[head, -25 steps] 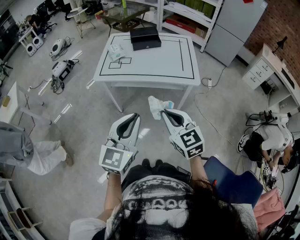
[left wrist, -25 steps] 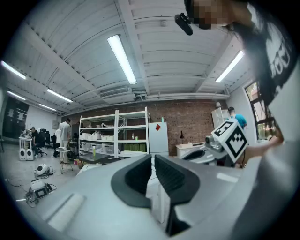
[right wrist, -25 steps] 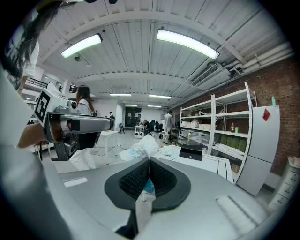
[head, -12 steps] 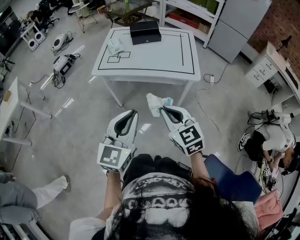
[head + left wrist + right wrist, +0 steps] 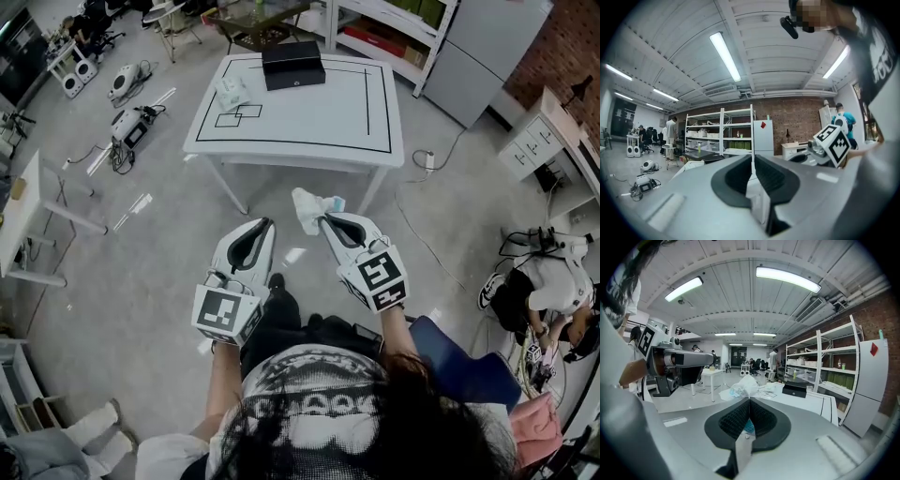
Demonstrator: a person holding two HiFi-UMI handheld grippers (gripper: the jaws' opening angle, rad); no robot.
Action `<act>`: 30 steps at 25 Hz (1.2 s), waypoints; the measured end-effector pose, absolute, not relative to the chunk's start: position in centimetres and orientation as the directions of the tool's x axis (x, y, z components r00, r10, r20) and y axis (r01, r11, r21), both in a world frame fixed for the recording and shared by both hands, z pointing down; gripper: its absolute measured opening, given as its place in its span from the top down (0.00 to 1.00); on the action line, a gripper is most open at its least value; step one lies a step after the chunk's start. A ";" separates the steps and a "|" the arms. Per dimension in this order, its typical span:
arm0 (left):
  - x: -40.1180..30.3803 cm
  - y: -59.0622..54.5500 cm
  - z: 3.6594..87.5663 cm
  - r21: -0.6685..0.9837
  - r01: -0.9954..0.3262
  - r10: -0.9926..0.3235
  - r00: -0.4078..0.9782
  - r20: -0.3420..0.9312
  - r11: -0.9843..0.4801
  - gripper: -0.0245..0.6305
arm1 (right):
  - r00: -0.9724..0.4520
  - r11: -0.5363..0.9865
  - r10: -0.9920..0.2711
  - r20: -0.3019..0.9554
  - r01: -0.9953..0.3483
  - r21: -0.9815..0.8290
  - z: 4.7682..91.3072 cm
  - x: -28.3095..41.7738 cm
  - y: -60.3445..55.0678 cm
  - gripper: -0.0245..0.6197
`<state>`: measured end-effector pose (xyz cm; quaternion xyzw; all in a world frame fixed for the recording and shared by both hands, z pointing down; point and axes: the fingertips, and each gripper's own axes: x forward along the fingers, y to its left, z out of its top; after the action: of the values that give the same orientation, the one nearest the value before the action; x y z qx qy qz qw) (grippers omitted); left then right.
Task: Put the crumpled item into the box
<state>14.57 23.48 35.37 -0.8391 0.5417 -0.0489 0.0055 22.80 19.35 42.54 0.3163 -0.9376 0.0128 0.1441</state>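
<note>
A crumpled white wrapper with blue print [image 5: 309, 208] [image 5: 740, 389] sticks out past the tips of my right gripper [image 5: 323, 221] [image 5: 749, 399], which is shut on it in mid-air above the floor. My left gripper [image 5: 266, 225] [image 5: 753, 158] hangs beside it to the left, jaws shut with nothing between them. The black box [image 5: 292, 66] [image 5: 794, 389] rests at the far edge of the white table [image 5: 309, 131] ahead. Another crumpled white item [image 5: 231, 92] lies near the table's left side.
Black lines mark a rectangle on the table. Devices and cables [image 5: 127, 127] lie on the floor to the left. White shelves [image 5: 384, 28] stand behind the table. A blue chair [image 5: 464, 366] is at my right, and a person [image 5: 548, 281] crouches beyond it.
The table has come a little nearer and the view has shifted forward. Both grippers keep their hold and spacing. A person at the lower left has moved almost out of view.
</note>
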 end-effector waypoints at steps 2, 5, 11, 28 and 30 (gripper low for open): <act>14.2 22.6 35.4 -0.060 -0.910 -0.911 0.405 0.078 -0.410 0.96 | -0.757 0.797 -0.592 0.276 -0.601 0.060 42.5 22.6 18.4 0.95; 13.4 21.3 35.7 -0.056 -0.911 -0.911 0.403 0.088 -0.408 0.96 | -0.755 0.795 -0.593 0.278 -0.604 0.054 42.6 21.8 16.9 0.95; 9.6 17.3 36.5 -0.042 -0.909 -0.907 0.410 0.093 -0.415 0.96 | -0.743 0.784 -0.603 0.290 -0.619 0.044 43.3 18.5 13.0 0.95; -6.7 2.7 35.3 -0.033 -0.854 -0.853 0.516 0.081 -0.519 0.96 | -0.661 0.706 -0.678 0.322 -0.707 0.034 42.5 2.8 -0.4 0.95; -8.1 1.6 35.4 -0.027 -0.845 -0.843 0.532 0.079 -0.535 0.96 | -0.644 0.691 -0.691 0.328 -0.722 0.037 42.6 1.7 -1.3 0.95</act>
<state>-8.06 1.57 35.36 -0.8751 0.4822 -0.0411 -0.0074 1.70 -1.34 42.58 0.3900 -0.9055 0.0487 0.1603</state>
